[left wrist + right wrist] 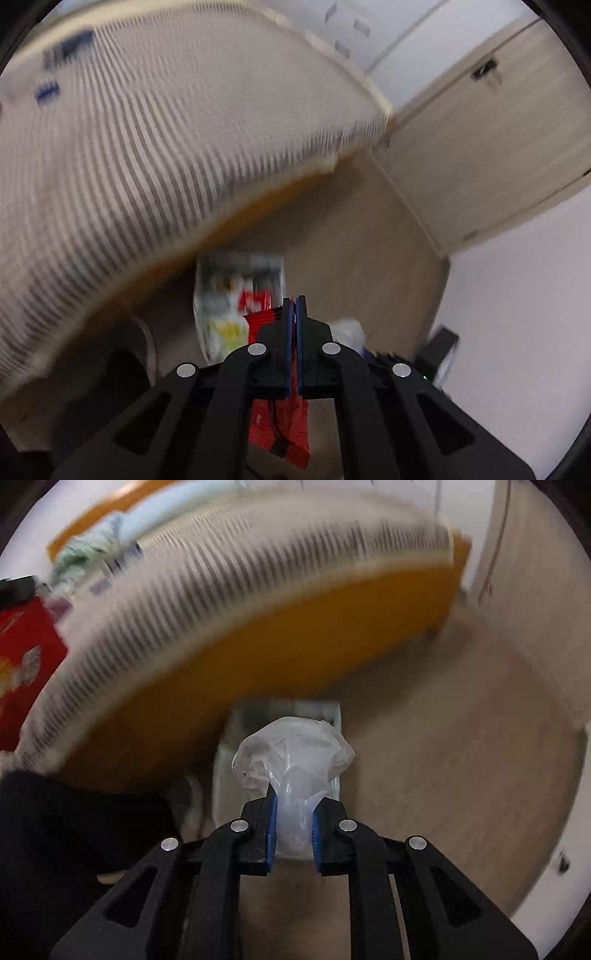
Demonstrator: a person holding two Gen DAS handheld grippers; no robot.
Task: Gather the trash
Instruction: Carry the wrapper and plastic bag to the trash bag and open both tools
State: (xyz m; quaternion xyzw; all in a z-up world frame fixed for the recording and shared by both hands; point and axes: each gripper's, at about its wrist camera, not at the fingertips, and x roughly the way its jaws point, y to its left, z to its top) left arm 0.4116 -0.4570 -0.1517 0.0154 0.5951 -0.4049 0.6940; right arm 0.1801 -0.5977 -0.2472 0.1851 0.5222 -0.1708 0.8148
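Beige floor fills the lower half of both views, with a striped bed edge sweeping blurred across the upper left.

At lower centre of the left view, the left gripper (294, 306) is clenched flat on a red wrapper (280, 424), most of which hangs loose below the pads. At lower centre of the right view, the right gripper (293, 805) is clamped on a crumpled clear bag (295, 753) that balloons out past the fingertips.

Just beyond each load sits a white-lined bin (332, 716). In the left view its contents (221, 314) show as blurred white, yellow and red packaging; in the right view the bag hides most of the inside, so I cannot tell how full it is.

Risks, as I judge them: the wrapper is pinched only by a narrow strip, so a quick swing could slide it free short of the bin. The bag is light and springy, and may drift or cling to a pad when released. With both hands heading for one small opening, the grippers could knock together or catch the liner and tip the bin.

Farther out, a red box (26, 657) lies on the bed at the left edge.
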